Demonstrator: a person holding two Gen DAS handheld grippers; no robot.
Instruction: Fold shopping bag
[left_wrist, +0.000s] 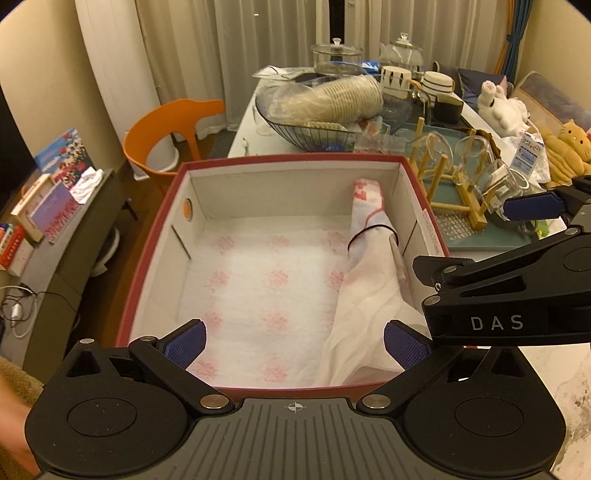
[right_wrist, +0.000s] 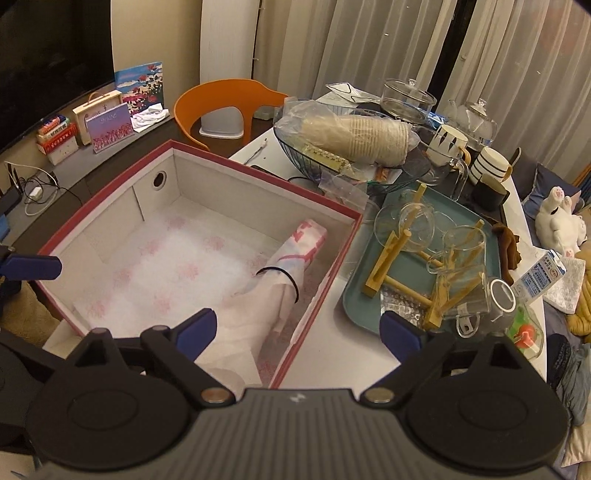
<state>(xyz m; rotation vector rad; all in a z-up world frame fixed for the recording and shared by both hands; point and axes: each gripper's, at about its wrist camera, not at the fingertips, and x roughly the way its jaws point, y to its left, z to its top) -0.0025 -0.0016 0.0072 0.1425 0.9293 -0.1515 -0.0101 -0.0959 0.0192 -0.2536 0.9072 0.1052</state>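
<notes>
The shopping bag (left_wrist: 369, 258) (right_wrist: 280, 280) is white with pink print, rolled into a long bundle with a black band around it. It lies along the right wall of a red-rimmed cardboard box (left_wrist: 155, 258) (right_wrist: 110, 195) lined with patterned tissue. My left gripper (left_wrist: 295, 345) hovers open over the box's near edge, with nothing between its blue pads. My right gripper (right_wrist: 299, 330) is open wide above the box's near right corner, just clear of the bag's loose end. The right gripper (left_wrist: 480, 236) also shows from the side in the left wrist view.
A teal tray (right_wrist: 476, 221) with a wooden rack and glass cups sits right of the box. A wire basket (right_wrist: 295, 155) with paper cups, mugs and glass jars crowd the far table. An orange chair (right_wrist: 229, 92) stands behind. Plush toys (left_wrist: 498, 103) lie at far right.
</notes>
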